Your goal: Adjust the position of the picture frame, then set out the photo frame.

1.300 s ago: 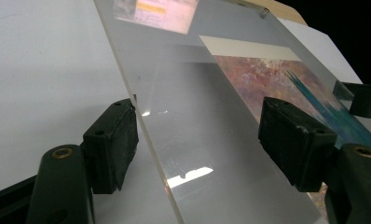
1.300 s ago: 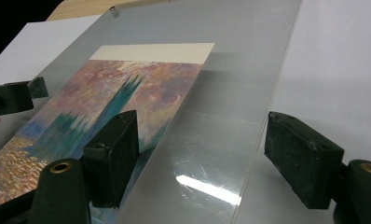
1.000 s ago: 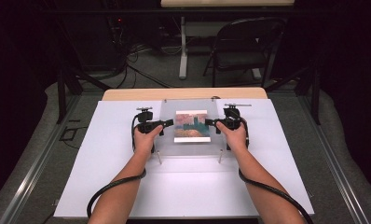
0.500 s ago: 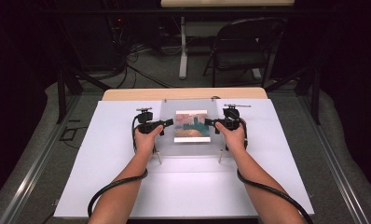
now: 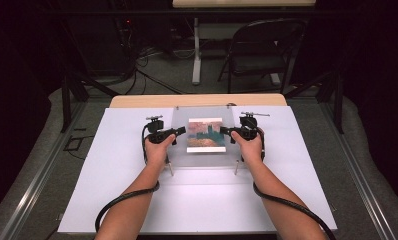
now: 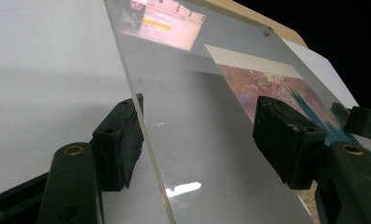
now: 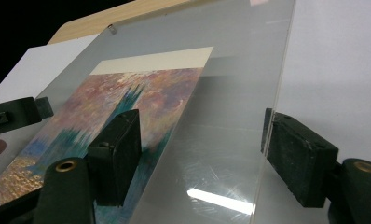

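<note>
A clear acrylic panel (image 5: 179, 150) with a colourful painted picture (image 5: 205, 135) inside lies tilted on the white sheet, on thin pins at its near corners. My left gripper (image 5: 179, 131) straddles the panel's left edge and my right gripper (image 5: 226, 132) its right edge. In the left gripper view the left gripper (image 6: 197, 135) has one jaw beneath the panel (image 6: 193, 158) and one above it, well apart; its jaws have just been closing with the panel edge between them. In the right gripper view the right gripper (image 7: 197, 140) is open around the panel (image 7: 230, 107), with one jaw over the picture (image 7: 127, 93).
A white sheet (image 5: 112, 165) covers the wooden table (image 5: 197, 100). A folding chair (image 5: 262, 50), cables and a table leg stand on the floor beyond. Metal rails run along both sides of the table. A cable trails from each gripper along the forearms.
</note>
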`<state>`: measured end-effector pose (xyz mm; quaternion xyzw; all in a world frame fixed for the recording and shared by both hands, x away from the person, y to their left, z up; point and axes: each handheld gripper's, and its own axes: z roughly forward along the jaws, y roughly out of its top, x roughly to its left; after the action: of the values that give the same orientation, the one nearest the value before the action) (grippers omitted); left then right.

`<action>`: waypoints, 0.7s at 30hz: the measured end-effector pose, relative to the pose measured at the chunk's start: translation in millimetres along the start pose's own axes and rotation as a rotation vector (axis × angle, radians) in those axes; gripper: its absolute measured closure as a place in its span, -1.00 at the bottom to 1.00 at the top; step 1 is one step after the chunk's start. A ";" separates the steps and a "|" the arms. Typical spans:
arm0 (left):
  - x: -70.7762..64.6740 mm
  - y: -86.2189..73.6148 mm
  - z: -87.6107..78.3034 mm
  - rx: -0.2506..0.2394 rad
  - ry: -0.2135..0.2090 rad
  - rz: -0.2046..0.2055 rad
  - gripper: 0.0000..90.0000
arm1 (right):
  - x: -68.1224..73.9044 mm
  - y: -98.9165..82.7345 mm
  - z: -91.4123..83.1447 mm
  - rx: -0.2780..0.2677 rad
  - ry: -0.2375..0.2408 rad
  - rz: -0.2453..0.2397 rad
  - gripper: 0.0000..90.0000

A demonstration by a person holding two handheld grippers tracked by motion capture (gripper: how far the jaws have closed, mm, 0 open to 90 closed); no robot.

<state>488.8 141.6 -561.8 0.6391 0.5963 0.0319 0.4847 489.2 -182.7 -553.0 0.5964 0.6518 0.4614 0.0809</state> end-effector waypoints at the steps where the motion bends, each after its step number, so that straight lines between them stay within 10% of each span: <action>1: -0.2 -0.1 0.0 -0.002 0.001 -0.001 -0.25 | 0.1 -0.2 0.0 -0.002 -0.002 0.000 -0.37; 21: -3.7 5.7 -15.9 -0.068 -0.021 0.019 -0.11 | 8.0 3.6 -10.3 -0.073 0.014 -0.059 -0.31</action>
<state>482.1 148.9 -547.6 0.6283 0.5836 0.0501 0.5119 482.8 -181.6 -541.1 0.5703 0.6523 0.4865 0.1116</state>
